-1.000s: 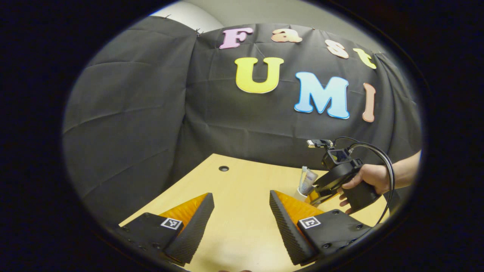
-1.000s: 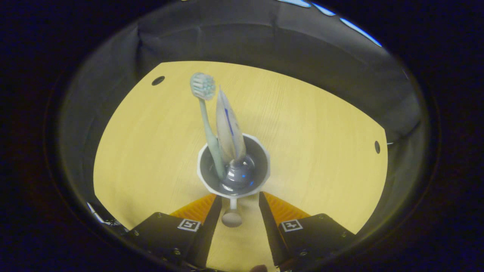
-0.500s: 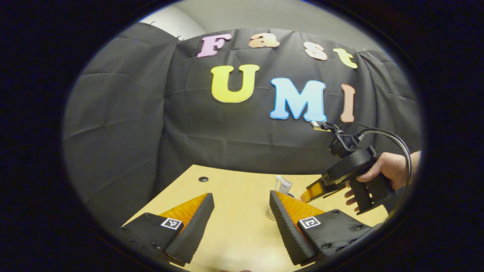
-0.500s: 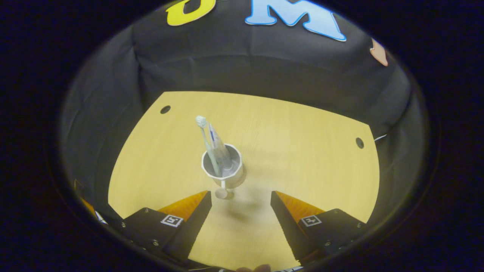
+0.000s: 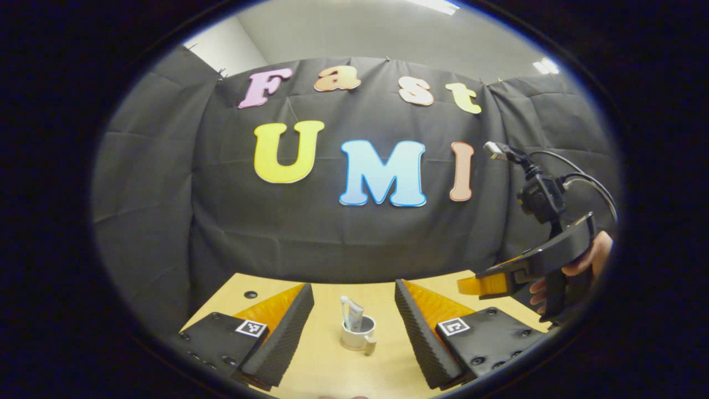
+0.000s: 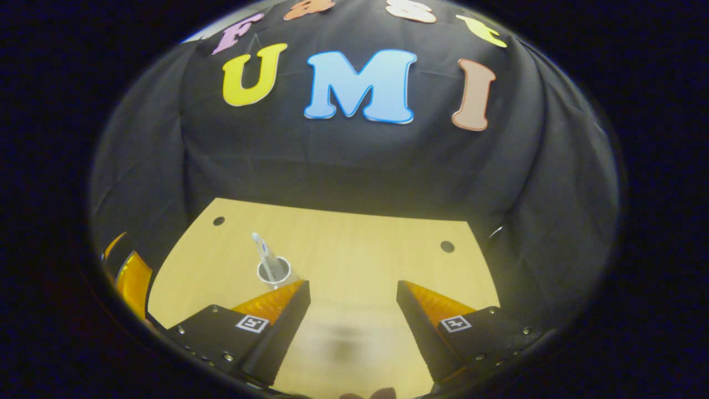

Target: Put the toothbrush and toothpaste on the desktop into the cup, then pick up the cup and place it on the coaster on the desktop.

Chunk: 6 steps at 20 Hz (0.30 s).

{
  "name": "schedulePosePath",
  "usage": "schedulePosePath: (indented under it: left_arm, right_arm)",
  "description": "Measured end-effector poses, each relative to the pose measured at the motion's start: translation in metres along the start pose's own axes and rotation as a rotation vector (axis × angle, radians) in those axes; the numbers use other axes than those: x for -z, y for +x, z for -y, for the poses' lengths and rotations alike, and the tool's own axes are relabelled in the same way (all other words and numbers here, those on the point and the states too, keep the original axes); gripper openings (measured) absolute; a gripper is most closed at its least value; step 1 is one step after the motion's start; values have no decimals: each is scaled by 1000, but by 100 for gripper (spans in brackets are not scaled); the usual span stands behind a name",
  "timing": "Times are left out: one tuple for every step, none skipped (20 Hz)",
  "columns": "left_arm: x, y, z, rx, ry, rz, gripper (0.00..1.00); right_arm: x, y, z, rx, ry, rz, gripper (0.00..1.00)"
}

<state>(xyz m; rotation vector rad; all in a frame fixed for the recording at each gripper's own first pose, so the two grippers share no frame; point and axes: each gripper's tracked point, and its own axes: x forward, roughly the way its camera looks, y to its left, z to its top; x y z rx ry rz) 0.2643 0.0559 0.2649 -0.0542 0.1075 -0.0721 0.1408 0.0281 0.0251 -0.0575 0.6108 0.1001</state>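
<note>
A white cup (image 5: 357, 335) stands upright on the wooden desktop (image 5: 321, 360), its handle toward me. The toothbrush (image 5: 345, 310) and toothpaste (image 5: 355, 316) stick up out of it. I cannot tell whether a coaster lies under the cup. My left gripper (image 5: 353, 288) is open and empty, well back from the cup, which shows between its fingers. The right gripper (image 5: 487, 284), held by a hand (image 5: 595, 255), hangs in the air to the right. In the right gripper view the cup (image 6: 273, 272) sits far off to the left, and my right gripper (image 6: 353, 285) is open with nothing in it.
The desktop (image 6: 354, 244) has small round holes at its back corners (image 6: 219, 221) (image 6: 447, 246). Black cloth walls close it in behind and at both sides. The left gripper (image 6: 130, 274) shows at the left edge of the right gripper view.
My right gripper, narrowed around the cup's handle a second ago, has opened and pulled up and back. The cup stays on the desktop. The left gripper has also drawn back and tilted upward.
</note>
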Motion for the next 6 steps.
schedulePosePath:
  left_arm:
    - [-8, 2, 8, 8, 7, 10, 96]
    - [-15, 3, 16, 16, 9, 19, 96]
    - [-22, 5, 23, 23, 11, 27, 96]
    - [-29, 4, 30, 27, 13, 34, 96]
    - [-36, 4, 35, 28, 10, 42, 95]
    - [-43, 2, 39, 28, 3, 51, 94]
  right_arm:
    - [-7, -11, 9, 17, 5, 43, 96]
    - [-17, -22, 18, 34, 9, 89, 96]
    - [-24, -33, 26, 50, 12, 134, 96]
    - [-33, -43, 33, 66, 15, 178, 96]
    - [-40, -54, 39, 83, 20, 224, 96]
    - [-47, -63, 43, 101, 20, 266, 96]
